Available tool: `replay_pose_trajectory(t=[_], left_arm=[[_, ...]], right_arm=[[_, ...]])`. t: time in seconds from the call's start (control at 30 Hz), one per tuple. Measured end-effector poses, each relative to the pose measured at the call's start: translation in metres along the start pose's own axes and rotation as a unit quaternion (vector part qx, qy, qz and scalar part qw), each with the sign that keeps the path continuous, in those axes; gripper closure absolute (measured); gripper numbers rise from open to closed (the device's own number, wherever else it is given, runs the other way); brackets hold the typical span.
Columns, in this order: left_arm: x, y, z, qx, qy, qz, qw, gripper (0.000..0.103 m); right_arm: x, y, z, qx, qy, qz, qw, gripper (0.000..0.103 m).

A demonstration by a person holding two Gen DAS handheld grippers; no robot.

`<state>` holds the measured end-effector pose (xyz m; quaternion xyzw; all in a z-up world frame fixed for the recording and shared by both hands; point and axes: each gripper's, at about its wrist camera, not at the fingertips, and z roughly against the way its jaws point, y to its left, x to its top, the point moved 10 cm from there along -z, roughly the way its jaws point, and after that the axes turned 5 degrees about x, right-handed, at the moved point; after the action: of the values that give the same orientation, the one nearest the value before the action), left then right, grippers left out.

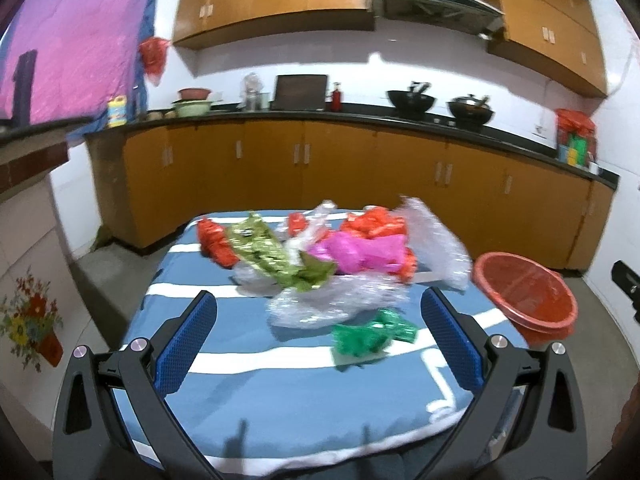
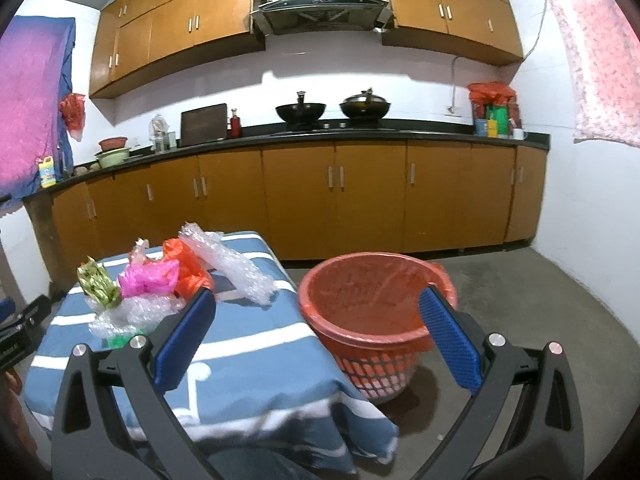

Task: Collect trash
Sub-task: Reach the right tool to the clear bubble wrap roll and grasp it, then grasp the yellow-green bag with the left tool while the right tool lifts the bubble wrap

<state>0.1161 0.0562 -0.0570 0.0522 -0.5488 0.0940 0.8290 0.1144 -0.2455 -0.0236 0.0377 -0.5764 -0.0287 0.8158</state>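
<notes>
Kitchen: brown cabinets, black worktop with 2 woks, grey floor.
Counter [image 1: 248,408]: draped in blue cloth with white stripes, carrying the trash.
Trash: crumpled green foil wrapper [image 1: 370,334] at near edge of the pile; clear bubble wrap [image 1: 340,300], pink plastic bag [image 1: 356,252], olive-gold foil [image 1: 272,252], red bags behind.
Bin: red plastic basket with red liner [image 2: 372,312], on floor just beside the counter's right edge.
Left claw [image 1: 318,340]: released, empty, green wrapper straight ahead between the pads, nearer.
Right claw [image 2: 316,340]: released, empty, facing the basket.
Judgement: left side better placed for first pick.
</notes>
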Motion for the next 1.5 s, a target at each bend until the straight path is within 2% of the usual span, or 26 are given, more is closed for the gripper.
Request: replay_pose_trajectory(t=[0.27, 0.57, 0.77, 1.13, 1.23, 1.3, 1.37, 1.5], left_arm=[[0.008, 0.045, -0.029, 0.040, 0.007, 0.030, 0.9987, 0.002], [0.023, 0.073, -0.074, 0.081, 0.007, 0.023, 0.9964, 0.002], [0.023, 0.088, -0.105, 0.088, 0.019, 0.022, 0.9957, 0.002], [0.028, 0.101, -0.151, 0.077, 0.035, 0.021, 0.9962, 0.002], [0.028, 0.098, -0.164, 0.071, 0.039, 0.010, 0.9966, 0.002], [0.027, 0.094, -0.171, 0.065, 0.044, 0.006, 0.9969, 0.002], [0.027, 0.089, -0.176, 0.058, 0.048, 0.004, 0.9971, 0.002], [0.026, 0.080, -0.181, 0.050, 0.048, -0.004, 0.9976, 0.004]], right_arm=[[0.008, 0.033, -0.065, 0.046, 0.017, 0.009, 0.999, 0.004], [0.003, 0.069, -0.155, 0.077, 0.052, 0.046, 0.995, 0.008], [-0.009, 0.088, -0.212, 0.075, 0.083, 0.076, 0.991, 0.008], [-0.019, 0.101, -0.267, 0.070, 0.114, 0.133, 0.982, 0.009], [-0.027, 0.105, -0.276, 0.080, 0.136, 0.131, 0.979, 0.034], [-0.031, 0.105, -0.279, 0.086, 0.147, 0.127, 0.977, 0.065], [-0.032, 0.104, -0.279, 0.090, 0.149, 0.118, 0.978, 0.080], [-0.026, 0.103, -0.270, 0.087, 0.127, 0.113, 0.982, 0.087]])
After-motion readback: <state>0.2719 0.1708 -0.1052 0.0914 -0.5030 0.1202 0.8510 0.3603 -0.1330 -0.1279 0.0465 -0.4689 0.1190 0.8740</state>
